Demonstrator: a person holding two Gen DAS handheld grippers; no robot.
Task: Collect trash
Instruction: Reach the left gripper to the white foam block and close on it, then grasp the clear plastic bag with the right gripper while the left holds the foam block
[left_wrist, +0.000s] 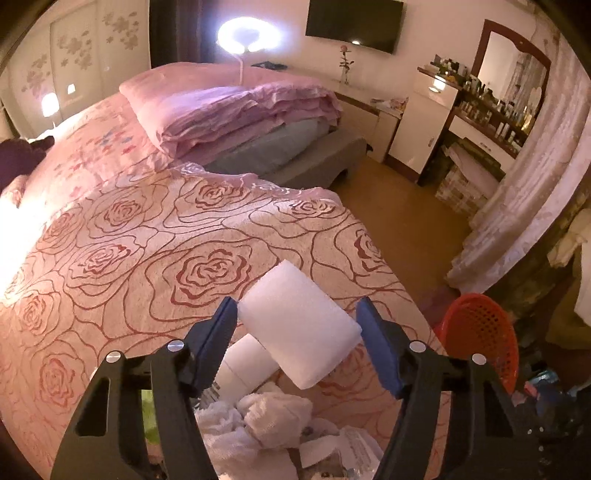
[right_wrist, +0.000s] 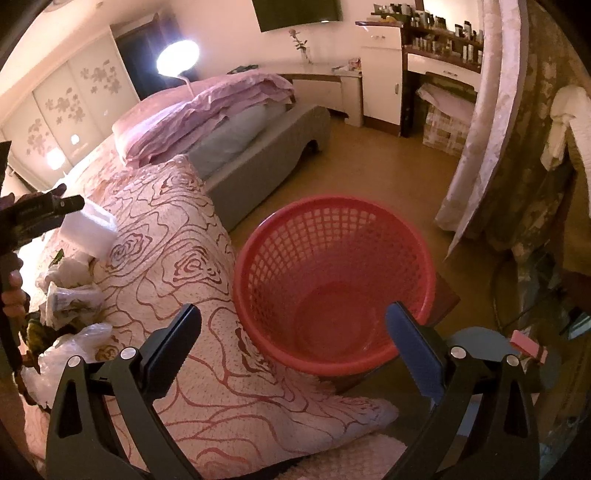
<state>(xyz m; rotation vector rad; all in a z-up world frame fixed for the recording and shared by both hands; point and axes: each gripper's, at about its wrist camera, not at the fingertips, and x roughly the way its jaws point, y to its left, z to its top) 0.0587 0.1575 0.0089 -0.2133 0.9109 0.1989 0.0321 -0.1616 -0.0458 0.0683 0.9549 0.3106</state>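
Observation:
My left gripper (left_wrist: 297, 317) is shut on a white foam block (left_wrist: 299, 328), one pad on each side, and holds it above the bed. In the right wrist view the block (right_wrist: 90, 229) is at the far left, held clear of the bedspread. Below it lies a pile of trash: crumpled white tissue (left_wrist: 266, 417), a white roll (left_wrist: 245, 363), plastic bags (right_wrist: 72, 299). A red mesh basket (right_wrist: 332, 280) stands on the floor beside the bed; it looks empty. My right gripper (right_wrist: 293, 343) is open and empty, just above the basket's near rim.
The bed has a rose-patterned bedspread (left_wrist: 155, 258) with folded pink quilts (left_wrist: 229, 107) at the far end. A brown floor (right_wrist: 369, 173) lies to the right. A dresser with bottles (left_wrist: 480, 110) and a curtain (right_wrist: 487, 122) stand beyond.

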